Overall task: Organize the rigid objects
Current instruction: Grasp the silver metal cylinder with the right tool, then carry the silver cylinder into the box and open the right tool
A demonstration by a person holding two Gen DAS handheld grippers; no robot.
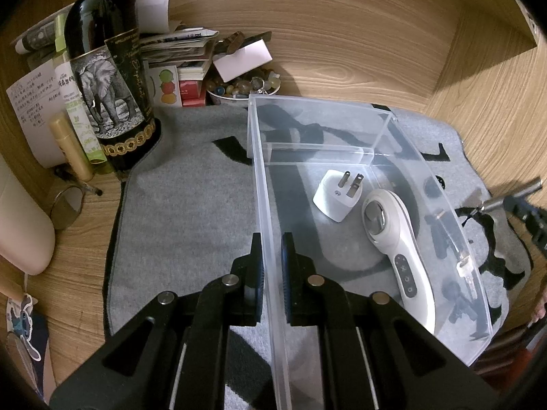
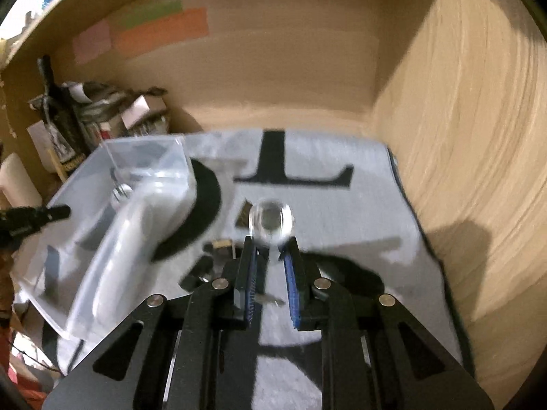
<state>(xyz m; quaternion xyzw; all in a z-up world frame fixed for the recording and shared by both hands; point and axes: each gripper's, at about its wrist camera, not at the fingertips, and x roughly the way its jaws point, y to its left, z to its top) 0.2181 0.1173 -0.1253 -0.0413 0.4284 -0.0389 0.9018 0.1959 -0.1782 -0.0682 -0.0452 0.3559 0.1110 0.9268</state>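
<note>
Your left hand-held gripper [image 1: 271,273] clamped the clear bin's [image 1: 376,130] wall, steadying it; your right hand-held gripper [image 2: 270,242] pinched a glass ball [image 2: 270,220] at twelve o'clock, probably bin-bound.

one clear bin [image 1: 270,177], one plug [image 1: 336,198], one bottle [image 1: 109,68]

A clear plastic organizer box [image 1: 342,130] sat on the grey mat, holding a white plug adapter [image 1: 336,194] lying prongs-up beside a white handheld device [image 1: 396,239]. A clear glass ball [image 2: 270,220] was pinched aloft, and a small key [image 2: 270,300] lay on the mat.
</note>
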